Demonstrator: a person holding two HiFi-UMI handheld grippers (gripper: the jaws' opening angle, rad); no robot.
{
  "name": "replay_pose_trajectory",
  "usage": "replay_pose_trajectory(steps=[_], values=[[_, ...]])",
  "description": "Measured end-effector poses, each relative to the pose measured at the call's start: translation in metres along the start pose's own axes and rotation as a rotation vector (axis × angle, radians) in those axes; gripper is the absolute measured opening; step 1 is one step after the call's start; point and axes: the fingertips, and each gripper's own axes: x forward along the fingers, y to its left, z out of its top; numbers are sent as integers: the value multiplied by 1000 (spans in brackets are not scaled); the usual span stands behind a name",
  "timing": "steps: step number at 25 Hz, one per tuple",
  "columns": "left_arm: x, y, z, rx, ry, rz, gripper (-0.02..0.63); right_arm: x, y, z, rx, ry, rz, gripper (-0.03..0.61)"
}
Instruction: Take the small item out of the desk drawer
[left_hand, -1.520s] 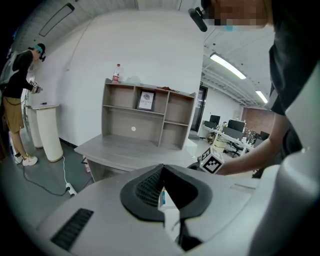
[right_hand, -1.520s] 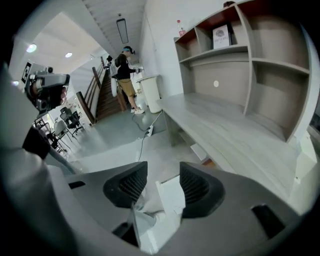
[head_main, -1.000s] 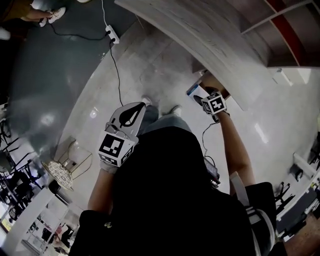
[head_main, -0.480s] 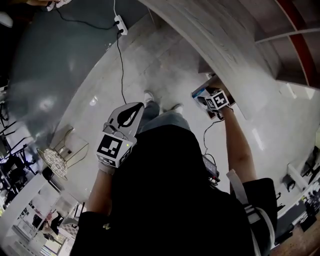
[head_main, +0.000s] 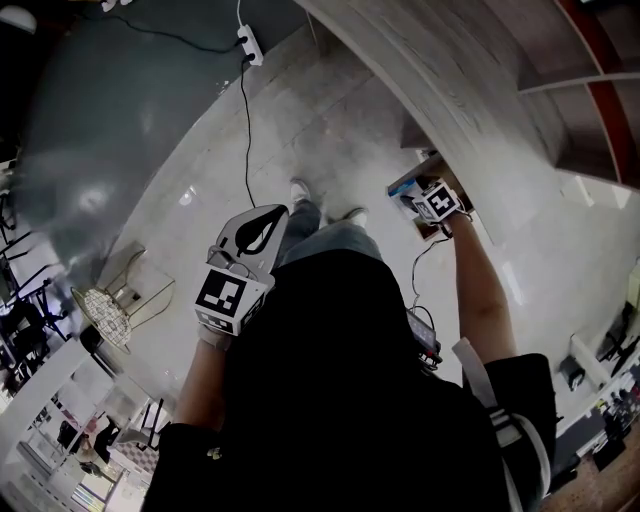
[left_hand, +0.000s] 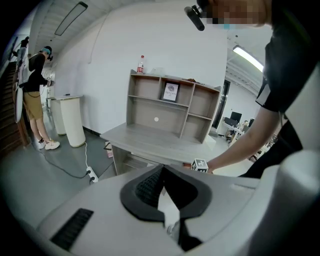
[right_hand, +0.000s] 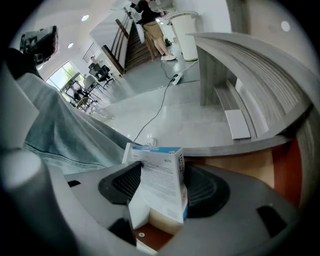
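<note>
A small white and blue box (right_hand: 161, 182) stands tilted in the open desk drawer (right_hand: 150, 239), under the grey desk top (head_main: 440, 90). My right gripper (right_hand: 160, 186) reaches into the drawer with the box between its two dark pads. Its jaws are closing, and I see no firm press on the box. In the head view the right gripper (head_main: 415, 207) sits at the desk's edge beside the box (head_main: 398, 186). My left gripper (head_main: 284, 209) hangs shut and empty in front of the person's legs, away from the desk (left_hand: 150, 140). Its tips (left_hand: 162, 169) meet.
A black cable and a power strip (head_main: 250, 45) lie on the pale floor left of the desk. A shelf unit (left_hand: 172, 107) with a bottle on top stands on the desk. A person (left_hand: 34, 95) stands far left by a white column.
The right gripper has moved a little further toward the desk and into the drawer around the box. The left gripper has stayed where it was.
</note>
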Motion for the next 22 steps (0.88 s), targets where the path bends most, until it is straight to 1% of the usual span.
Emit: replay_pose_trajectory(steps=[4, 9, 13, 18, 22], values=[[0, -1, -1, -2, -9, -13, 9, -13, 3, 6, -80, -5, -48, 216], [-2, -5, 3, -3, -26, -28, 9, -27, 10, 6, -138, 3, -68, 161], [-3, -5, 2, -13, -33, -33, 9, -32, 13, 6, -171, 7, -90, 141], [-10, -11, 3, -13, -41, -46, 9, -43, 24, 4, -205, 24, -89, 112], [-10, -14, 1, -16, -44, -56, 9, -43, 29, 6, -217, 22, -104, 104]])
